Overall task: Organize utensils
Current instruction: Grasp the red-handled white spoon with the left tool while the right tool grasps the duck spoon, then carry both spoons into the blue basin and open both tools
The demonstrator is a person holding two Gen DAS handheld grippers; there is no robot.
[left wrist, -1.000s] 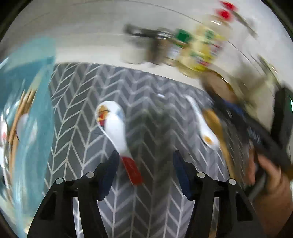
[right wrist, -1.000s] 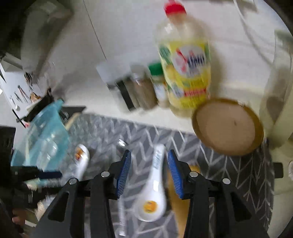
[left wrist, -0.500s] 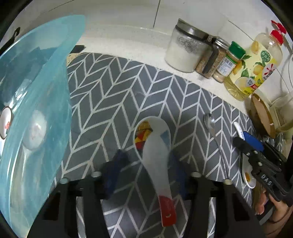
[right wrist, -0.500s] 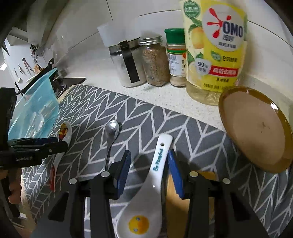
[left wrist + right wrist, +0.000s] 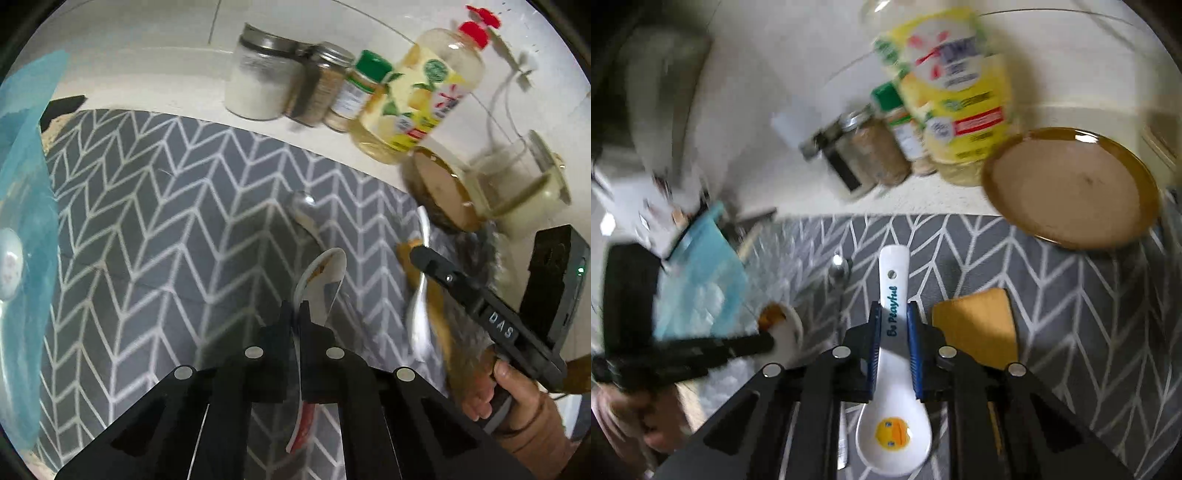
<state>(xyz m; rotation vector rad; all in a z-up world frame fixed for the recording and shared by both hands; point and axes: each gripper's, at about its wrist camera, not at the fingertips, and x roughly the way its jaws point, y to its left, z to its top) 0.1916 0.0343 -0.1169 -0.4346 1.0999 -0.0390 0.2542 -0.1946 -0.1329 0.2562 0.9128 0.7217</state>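
My left gripper (image 5: 294, 308) is shut on a white ceramic spoon with a red handle end (image 5: 323, 284), tilted on its edge above the grey chevron mat (image 5: 166, 229). My right gripper (image 5: 893, 309) is shut on the handle of a white spoon with a yellow duck in its bowl (image 5: 893, 435), marked "Be Playful". A metal spoon (image 5: 304, 216) lies on the mat between them; it also shows in the right wrist view (image 5: 839, 267). A wooden spatula (image 5: 977, 330) lies right of the duck spoon. The blue translucent bin (image 5: 26, 221) with utensils is at the left.
Spice jars (image 5: 258, 88) and a yellow detergent bottle (image 5: 417, 99) stand along the back wall. A brown plate (image 5: 1071, 186) sits at the mat's right end, a glass container (image 5: 517, 184) beside it. The white counter (image 5: 147, 74) runs behind the mat.
Both grippers have closed: the left on the red-handled spoon, now tipped on its edge and lifted, the right on the duck spoon's handle. Both views have shifted and blurred.
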